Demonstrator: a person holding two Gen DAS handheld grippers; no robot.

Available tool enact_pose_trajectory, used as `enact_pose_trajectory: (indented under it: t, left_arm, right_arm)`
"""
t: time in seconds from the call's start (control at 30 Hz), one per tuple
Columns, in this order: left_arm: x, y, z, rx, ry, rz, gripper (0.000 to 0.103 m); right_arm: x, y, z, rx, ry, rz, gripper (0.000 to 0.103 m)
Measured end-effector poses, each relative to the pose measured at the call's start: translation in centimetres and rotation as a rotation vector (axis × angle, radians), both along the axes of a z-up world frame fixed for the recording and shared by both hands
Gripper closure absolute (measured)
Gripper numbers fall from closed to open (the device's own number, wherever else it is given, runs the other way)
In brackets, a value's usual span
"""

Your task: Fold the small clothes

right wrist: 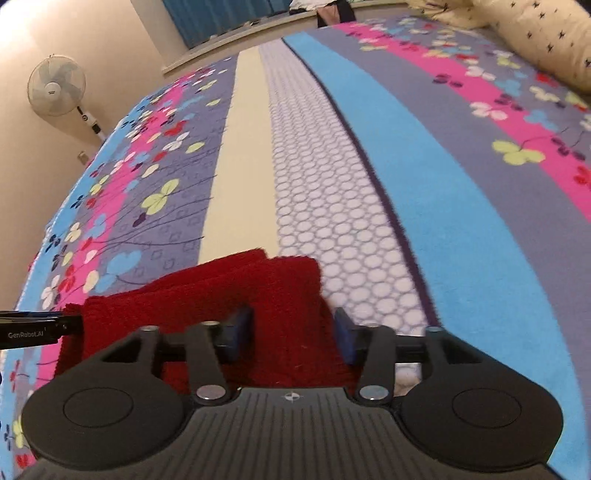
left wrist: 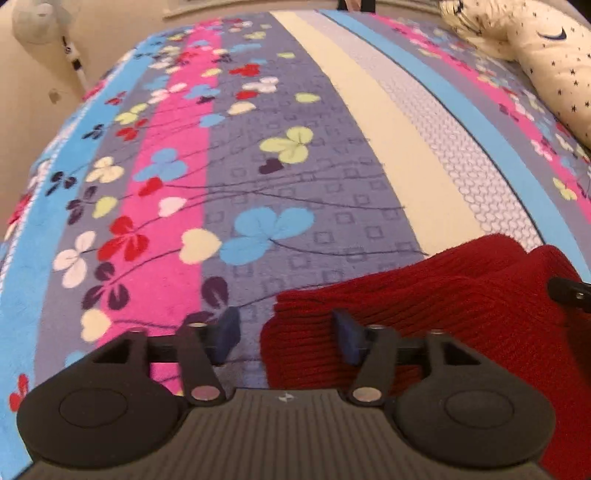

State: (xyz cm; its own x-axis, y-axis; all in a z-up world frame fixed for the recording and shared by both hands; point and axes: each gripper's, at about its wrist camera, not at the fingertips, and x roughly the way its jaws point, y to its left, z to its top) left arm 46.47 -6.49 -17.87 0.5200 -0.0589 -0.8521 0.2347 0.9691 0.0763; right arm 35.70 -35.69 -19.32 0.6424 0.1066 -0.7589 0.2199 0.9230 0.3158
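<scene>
A dark red knitted garment lies folded on the striped, flowered bedspread. My left gripper hangs low over the garment's left edge with its jaws apart. One blue pad is over the bedspread and the other is over the red knit. In the right wrist view the red garment lies under my right gripper, which is open over the garment's right edge. Neither gripper's pads press on the cloth. The tip of the other gripper shows at the left edge of this view.
A cream pillow with dark stars lies along the bed's far right side. A standing fan is by the wall left of the bed, where the bedspread's left edge drops off. Blue curtains hang behind.
</scene>
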Motion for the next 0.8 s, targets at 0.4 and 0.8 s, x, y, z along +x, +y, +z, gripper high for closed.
enact_pose_trajectory:
  t: [0.4,0.8]
  left_arm:
    - [-13.5,1.2,1.5,-0.043,0.031,0.076,0.010]
    - [-23.0,1.8,8.2,0.024,-0.110,0.053,0.000]
  right_arm:
    - [-11.6,1.9,3.8,-0.048,0.016,0.042,0.029]
    - [-19.6,5.7,8.5,-0.207,-0.043,0.062,0.005]
